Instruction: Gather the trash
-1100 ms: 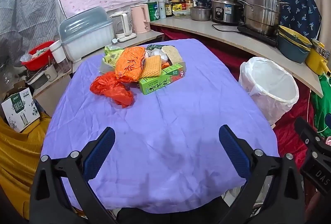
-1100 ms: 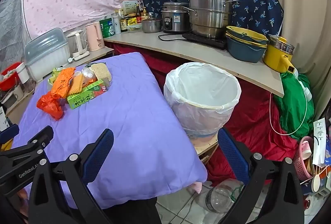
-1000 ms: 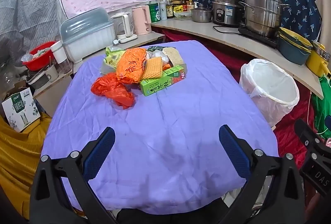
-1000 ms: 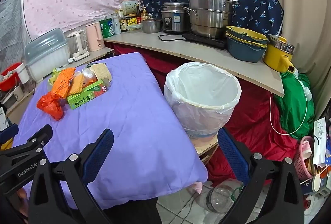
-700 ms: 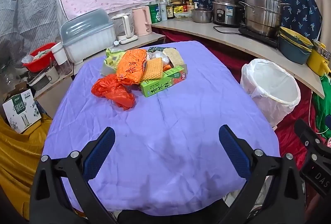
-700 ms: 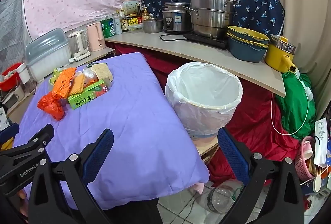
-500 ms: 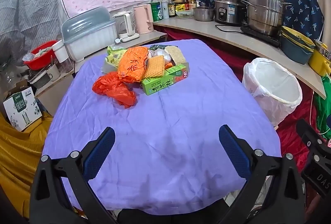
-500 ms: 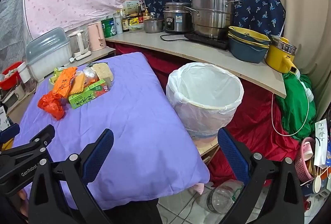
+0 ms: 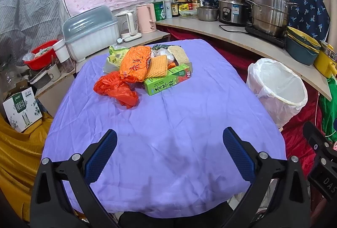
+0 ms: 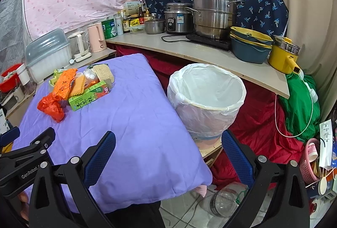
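A pile of trash lies at the far end of the purple-covered table [image 9: 168,122]: a red plastic bag [image 9: 115,89], an orange packet [image 9: 134,63], a yellow wafer-like pad [image 9: 157,66], a green carton [image 9: 168,81] and a beige pad [image 9: 178,54]. The pile also shows in the right wrist view, with the green carton [image 10: 89,97] in front. A white-lined bin [image 10: 207,99] stands beside the table's right edge; it shows in the left wrist view [image 9: 278,89] too. My left gripper [image 9: 168,154] is open and empty over the near table. My right gripper [image 10: 166,154] is open and empty near the table's right corner.
A counter [image 10: 189,46] behind holds steel pots [image 10: 212,13], a rice cooker, bowls [image 10: 250,44] and bottles. A dish box [image 9: 90,32] and kettles stand left of the table. A clear bottle [image 10: 223,198] lies on the floor. Red cloth [image 10: 263,122] drapes under the counter.
Both views have drifted slightly; the left gripper has edged a little forward and the scene shifted a bit right. Nothing was grasped or moved on the table.
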